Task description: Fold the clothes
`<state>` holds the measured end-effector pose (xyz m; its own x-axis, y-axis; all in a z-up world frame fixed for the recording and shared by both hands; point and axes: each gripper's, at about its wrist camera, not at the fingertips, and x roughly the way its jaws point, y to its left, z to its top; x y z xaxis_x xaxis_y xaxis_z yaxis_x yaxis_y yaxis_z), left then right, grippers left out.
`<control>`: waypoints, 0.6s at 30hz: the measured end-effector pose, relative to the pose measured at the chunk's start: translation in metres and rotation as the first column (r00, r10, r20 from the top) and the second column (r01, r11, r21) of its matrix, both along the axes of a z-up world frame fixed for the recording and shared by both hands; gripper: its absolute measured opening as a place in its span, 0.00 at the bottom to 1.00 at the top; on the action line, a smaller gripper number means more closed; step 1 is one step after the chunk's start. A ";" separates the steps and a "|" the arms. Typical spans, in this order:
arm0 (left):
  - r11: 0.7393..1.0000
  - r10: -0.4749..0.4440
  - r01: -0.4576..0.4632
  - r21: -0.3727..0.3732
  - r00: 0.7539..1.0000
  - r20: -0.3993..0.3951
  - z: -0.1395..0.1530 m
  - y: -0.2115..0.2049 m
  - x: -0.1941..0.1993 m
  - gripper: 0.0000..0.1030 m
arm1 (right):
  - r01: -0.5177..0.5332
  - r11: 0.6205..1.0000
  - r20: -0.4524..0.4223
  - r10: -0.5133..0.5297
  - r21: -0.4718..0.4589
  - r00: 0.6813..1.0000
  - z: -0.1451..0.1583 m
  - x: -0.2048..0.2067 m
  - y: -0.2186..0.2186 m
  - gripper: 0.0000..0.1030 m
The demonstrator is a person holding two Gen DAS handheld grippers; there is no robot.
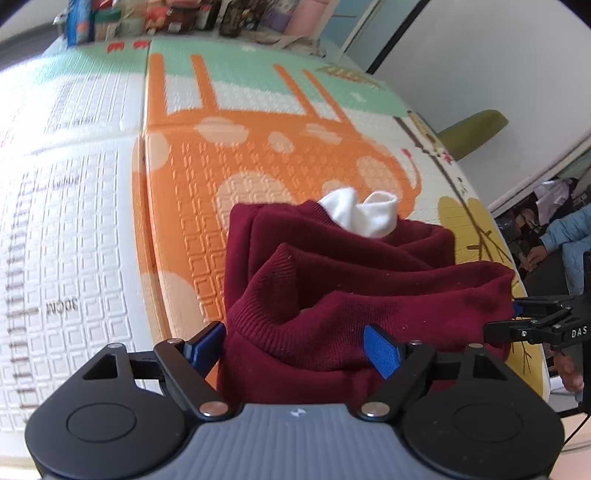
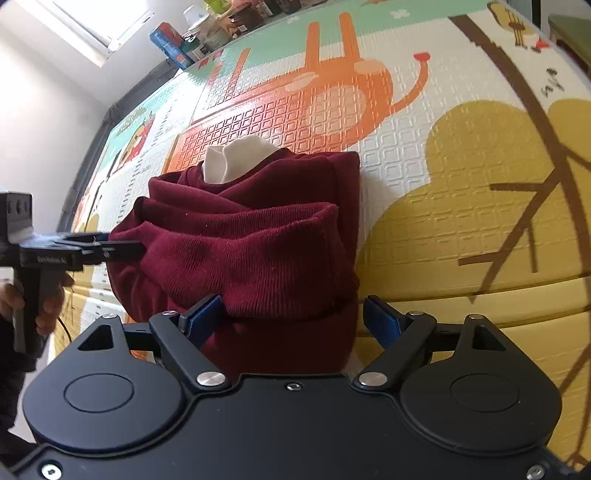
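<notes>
The folded maroon sweater point(image 1: 332, 280) hides most of a white garment point(image 1: 360, 214). Both the left gripper point(image 1: 295, 345) and the right gripper point(image 2: 291, 319) stand spread wide, pinching nothing; the sweater's near edge is cut off behind them.

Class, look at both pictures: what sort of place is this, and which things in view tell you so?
Probably a home room: a children's foam play mat, a maroon sweater lying on it, and jars and boxes beyond its far edge.

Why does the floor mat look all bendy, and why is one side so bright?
Left wrist view: the fisheye lens bulges the play mat like a dome, and its left side is washed out by glare; the shelf clutter at the top is blurry. Right wrist view: the mat curves too, a window glows white top left, while the maroon sweater looks sharp.
</notes>
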<state>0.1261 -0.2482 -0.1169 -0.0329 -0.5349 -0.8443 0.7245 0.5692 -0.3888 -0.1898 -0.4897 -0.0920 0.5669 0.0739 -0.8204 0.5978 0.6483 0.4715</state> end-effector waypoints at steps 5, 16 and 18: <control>0.999 0.029 -0.028 0.015 0.998 -0.057 -0.011 0.000 0.001 0.80 | 0.009 0.998 0.024 -0.011 0.055 1.000 -0.009 0.002 -0.003 0.61; 0.999 -0.004 0.005 0.037 0.999 -0.037 -0.001 0.002 -0.014 0.63 | -0.073 0.997 0.018 0.072 0.007 0.997 0.001 0.005 0.005 0.34; 0.999 -0.009 0.011 0.045 0.999 -0.044 0.001 0.005 -0.018 0.62 | -0.086 0.996 0.009 0.086 0.006 0.996 0.003 0.005 0.007 0.33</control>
